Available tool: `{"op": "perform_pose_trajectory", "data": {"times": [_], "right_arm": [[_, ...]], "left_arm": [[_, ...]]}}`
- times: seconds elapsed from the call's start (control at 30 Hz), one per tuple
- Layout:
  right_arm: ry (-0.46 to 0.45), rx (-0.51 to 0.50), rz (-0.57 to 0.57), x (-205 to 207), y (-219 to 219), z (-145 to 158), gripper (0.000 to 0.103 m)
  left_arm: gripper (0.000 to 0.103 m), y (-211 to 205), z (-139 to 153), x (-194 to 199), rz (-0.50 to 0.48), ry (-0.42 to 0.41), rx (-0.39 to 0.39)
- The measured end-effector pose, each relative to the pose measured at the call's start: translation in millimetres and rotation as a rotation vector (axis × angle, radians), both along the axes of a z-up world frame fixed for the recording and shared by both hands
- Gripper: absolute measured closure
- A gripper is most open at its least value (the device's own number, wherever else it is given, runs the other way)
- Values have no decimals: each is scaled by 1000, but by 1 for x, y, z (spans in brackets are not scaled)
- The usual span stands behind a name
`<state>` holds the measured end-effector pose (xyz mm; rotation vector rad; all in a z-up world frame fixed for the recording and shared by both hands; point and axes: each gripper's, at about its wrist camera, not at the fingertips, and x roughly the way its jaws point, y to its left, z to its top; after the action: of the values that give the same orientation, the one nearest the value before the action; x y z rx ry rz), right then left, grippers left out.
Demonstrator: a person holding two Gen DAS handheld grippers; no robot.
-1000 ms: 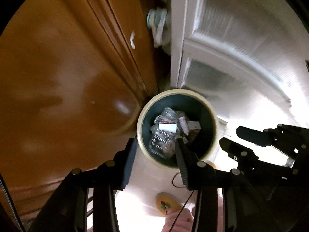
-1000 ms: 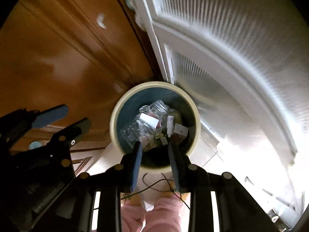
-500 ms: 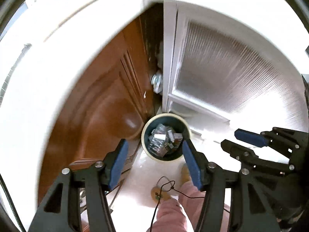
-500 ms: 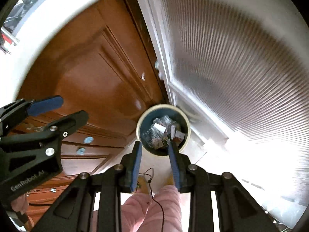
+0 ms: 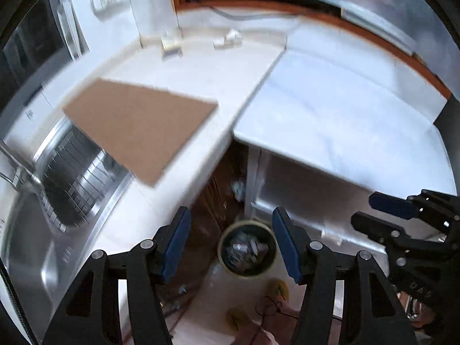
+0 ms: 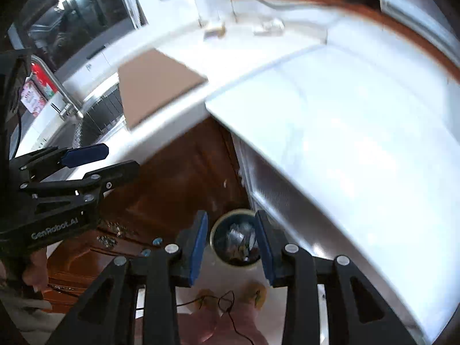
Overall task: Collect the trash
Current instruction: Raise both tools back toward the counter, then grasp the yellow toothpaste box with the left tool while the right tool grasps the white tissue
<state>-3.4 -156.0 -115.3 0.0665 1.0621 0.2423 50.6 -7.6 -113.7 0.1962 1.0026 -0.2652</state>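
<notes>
Countertop (image 5: 184,66) and the white appliance top (image 5: 330,109) beside it now fill both views, where a second ago only cabinet doors and the bin's mouth showed; both hands have risen well above the floor. A brown board (image 5: 138,126) lies on the counter, overhanging the sink (image 5: 34,230), and two small pale objects (image 5: 227,40) sit near the back wall, too blurred to say whether they are trash. Far below, the trash bin (image 5: 247,247) stands on the floor in the corner, holding clear plastic and scraps. The left gripper (image 5: 231,241) has just been opening and stands spread, nothing between its jaws. The right gripper (image 6: 231,244) has just opened a little too, also empty. The drop-off looks done; both tools seem free for the next pickup.
</notes>
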Motion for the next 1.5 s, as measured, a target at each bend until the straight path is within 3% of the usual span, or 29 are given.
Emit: {"op": "perform_pose_trajectory", "data": {"times": [0.3,0.43,0.67,0.93,1.23,1.5], "right_arm": [[-135,45,89,44,-13,65,68],[-172,52,115,74,-14,88,62],[-160,80,135,130,-20,112,61],[-156,75,78,198,-32,129,61],[-120,62,-45,292,-32,124,60],[-33,148,-225,394,-34,49,60]], "left_arm": [[40,4,74,34,72,-106,-10],[36,11,104,52,107,-120,-4],[35,32,139,94,176,-97,-5],[35,45,162,162,161,-99,27],[29,49,151,282,51,-90,48],[29,55,77,426,33,29,-10]]}}
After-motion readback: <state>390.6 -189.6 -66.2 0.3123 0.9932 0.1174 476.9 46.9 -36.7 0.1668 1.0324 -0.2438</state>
